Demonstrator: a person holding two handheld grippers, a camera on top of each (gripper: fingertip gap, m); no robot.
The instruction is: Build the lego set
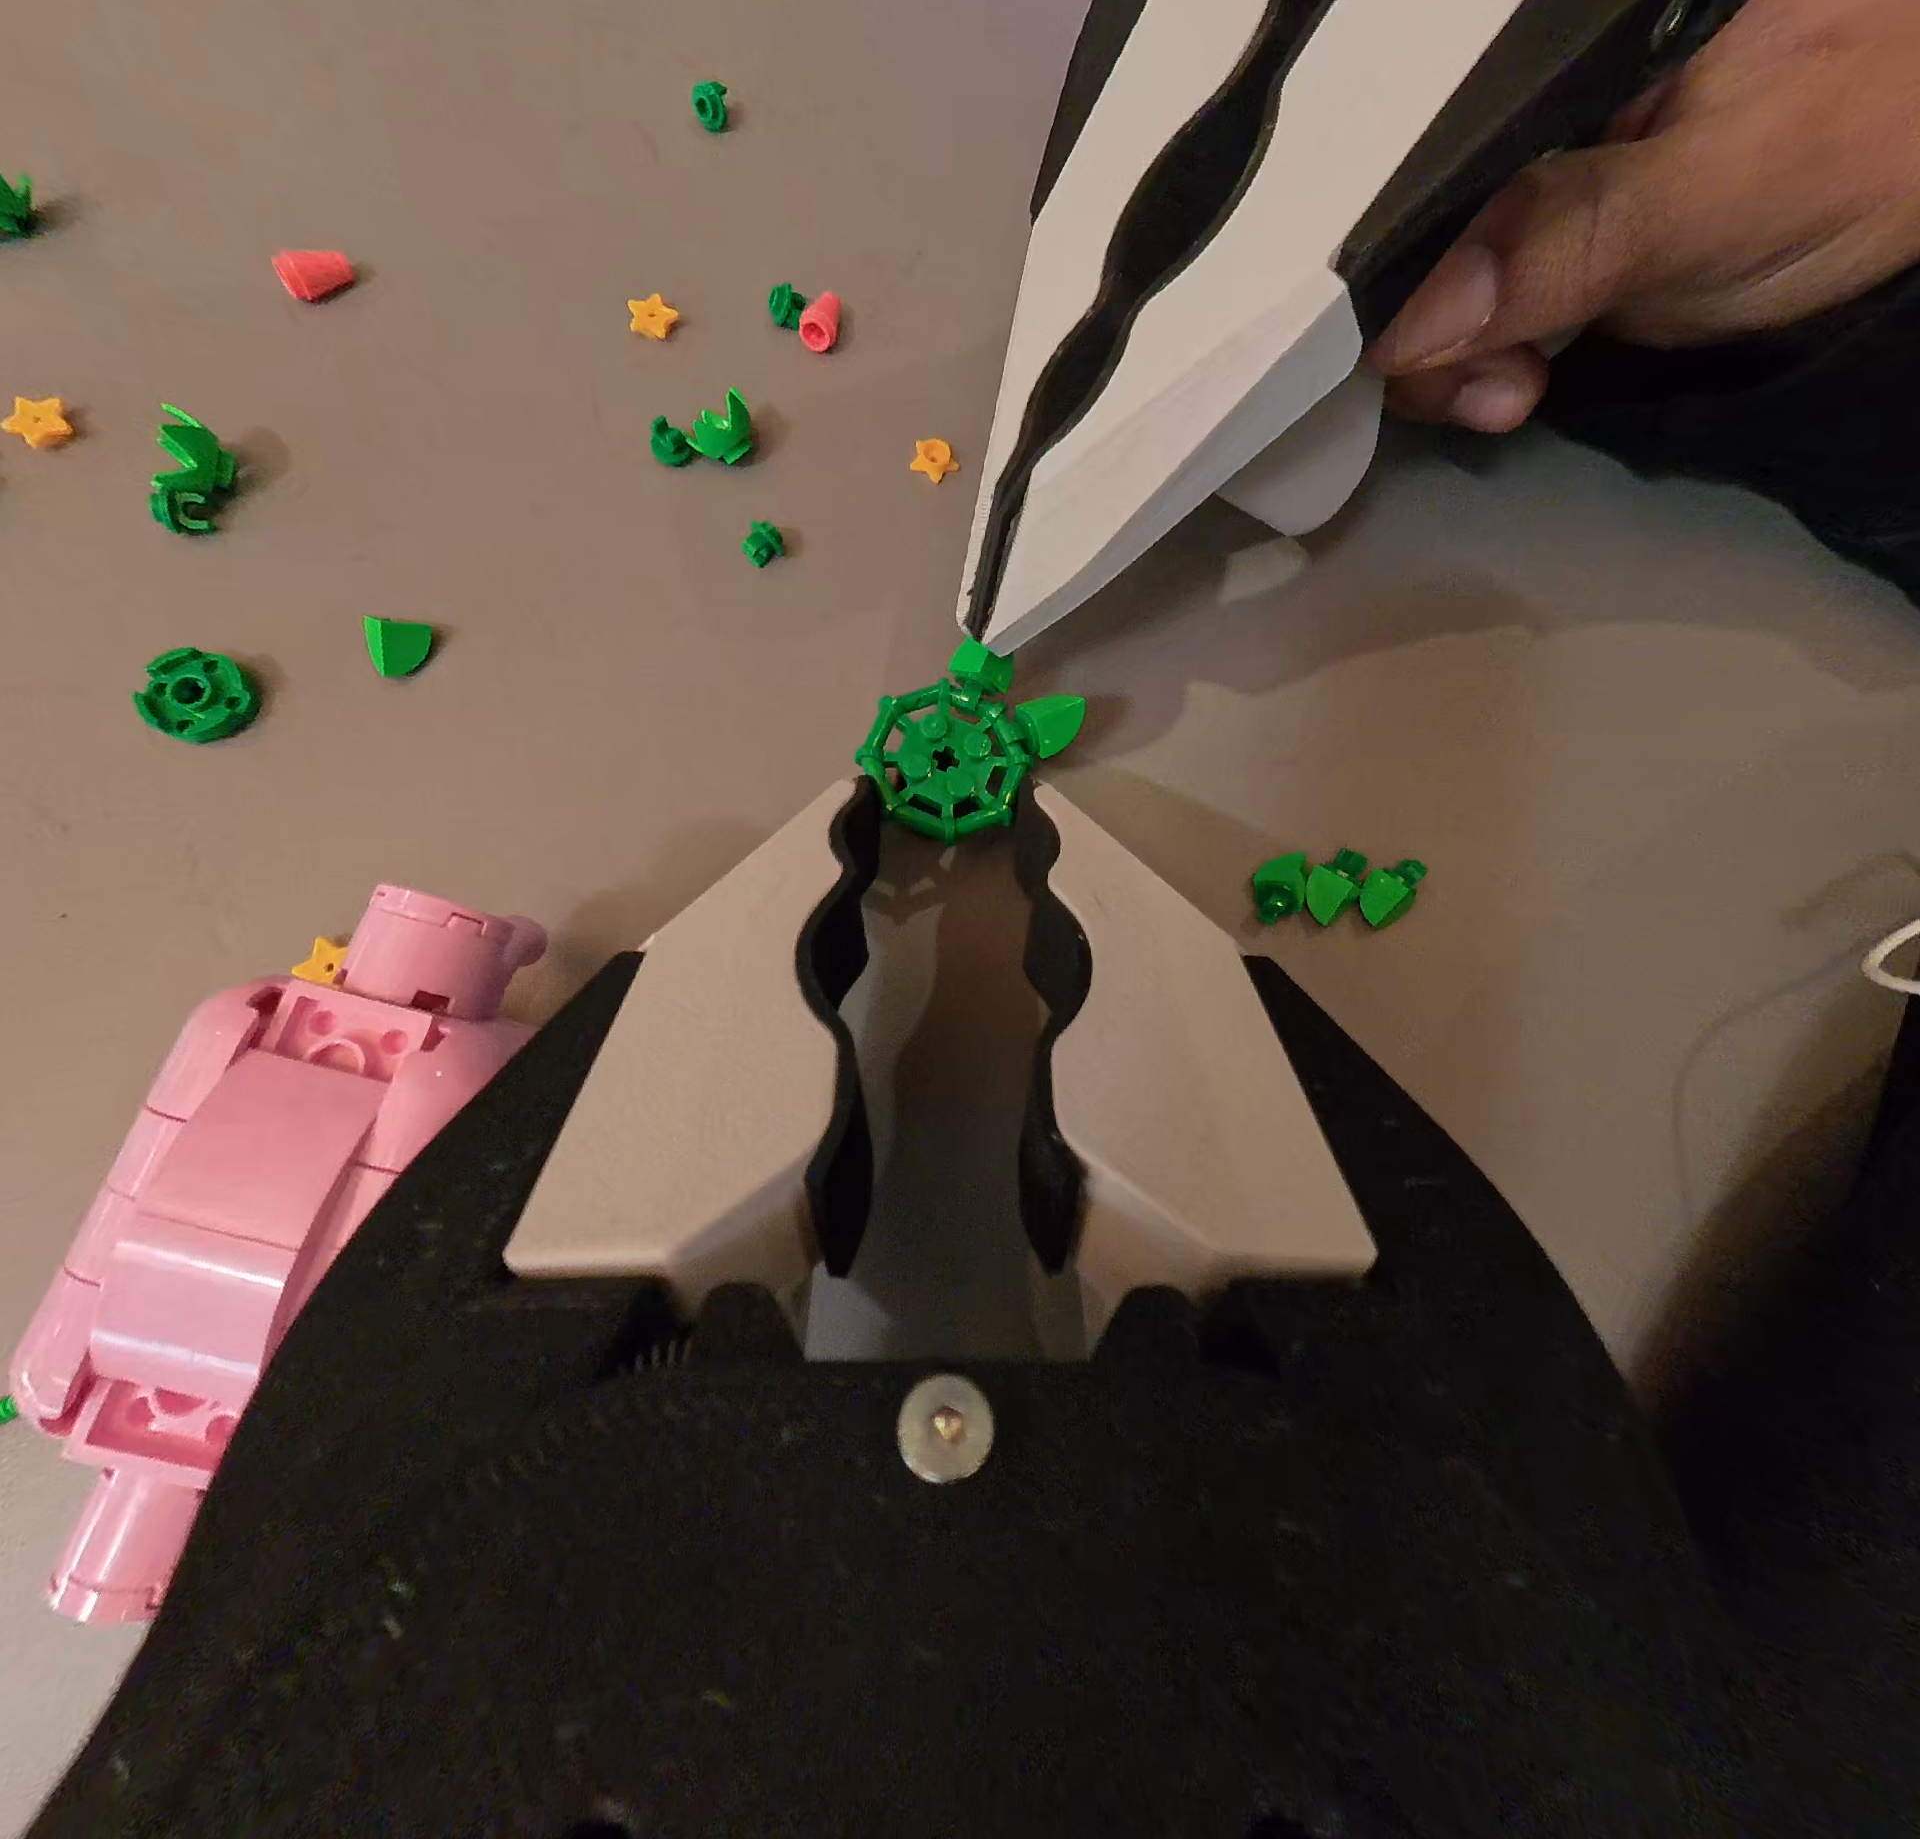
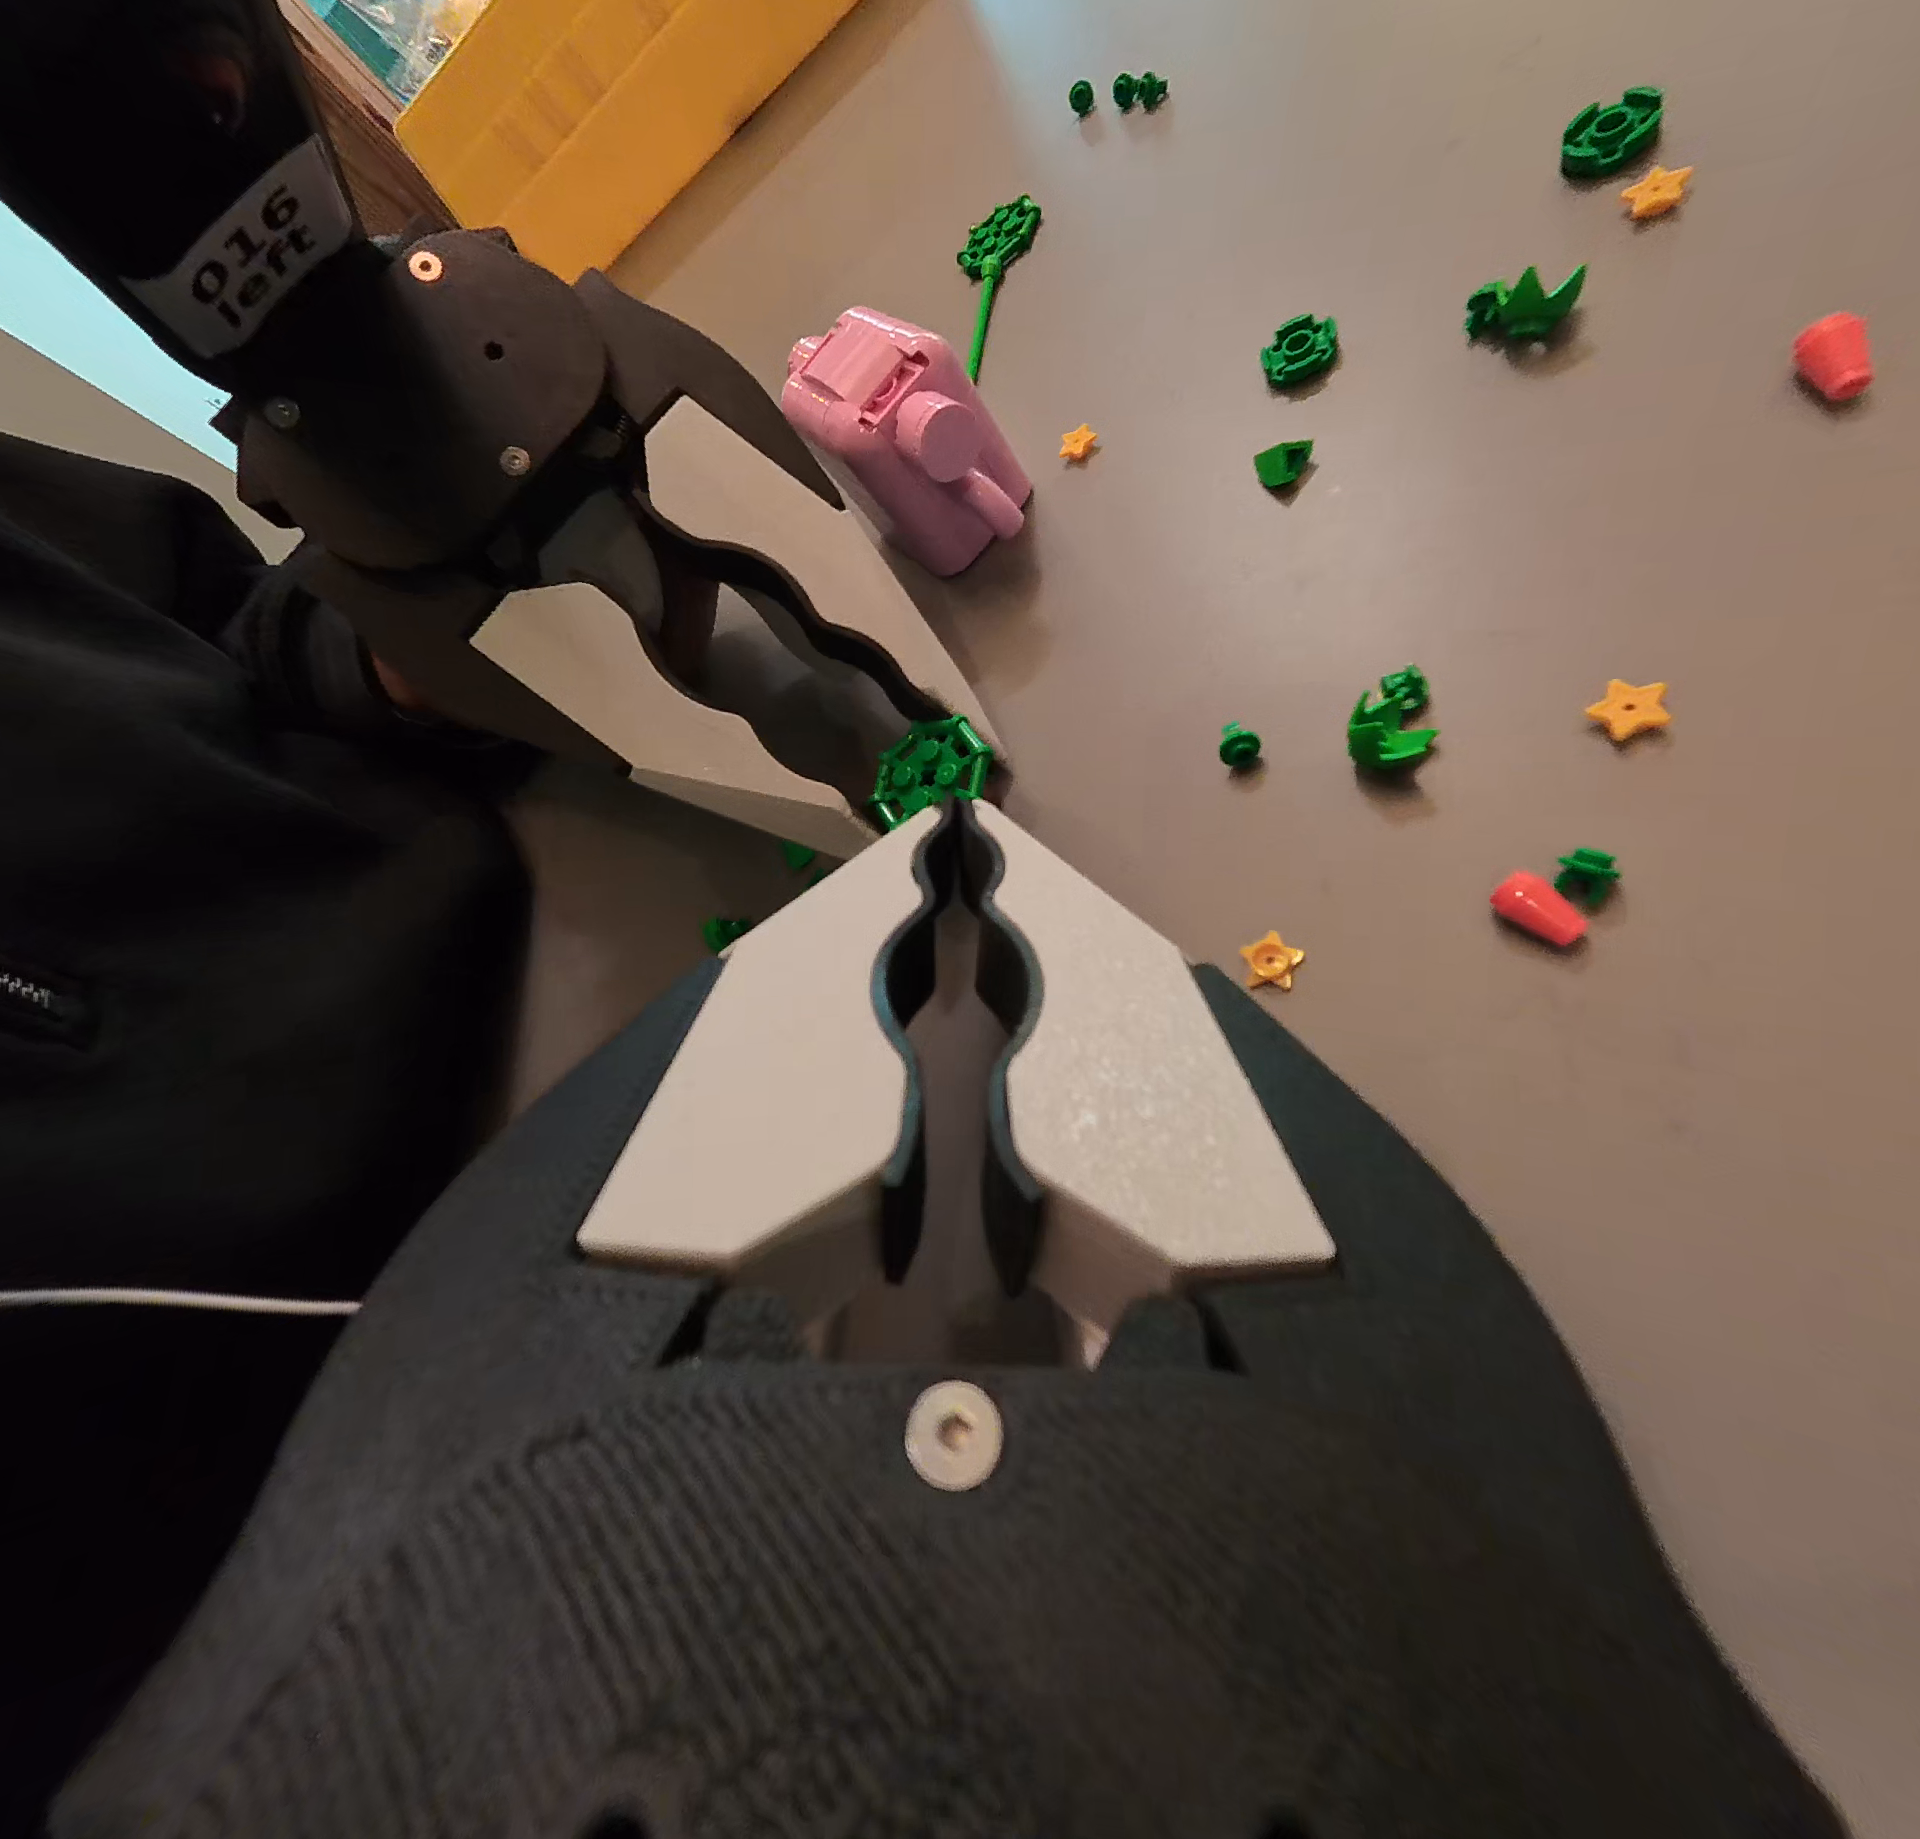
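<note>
- Left gripper [image 1: 945, 797], jaws clamped on a green web wheel [image 1: 943, 761] over the grey bench [image 1: 520, 563].
- Right gripper [image 1: 977, 636], jaws pinching a small green leaf [image 1: 979, 665] at the wheel's rim.

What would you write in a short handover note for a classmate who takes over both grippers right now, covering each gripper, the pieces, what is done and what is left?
Left gripper: shut on the green wheel piece, holding it at the table.
Right gripper: shut on a small green leaf piece, its tips at the wheel's far rim.
Done: one leaf sits at the wheel's rim; whether it is fully clipped on I cannot tell.
Left: seat the held leaf, then add more from the three spare leaves to the right.
Nearby: the pink watering can lies on its side; yellow stars, red cones and other green bits lie loose.
</note>
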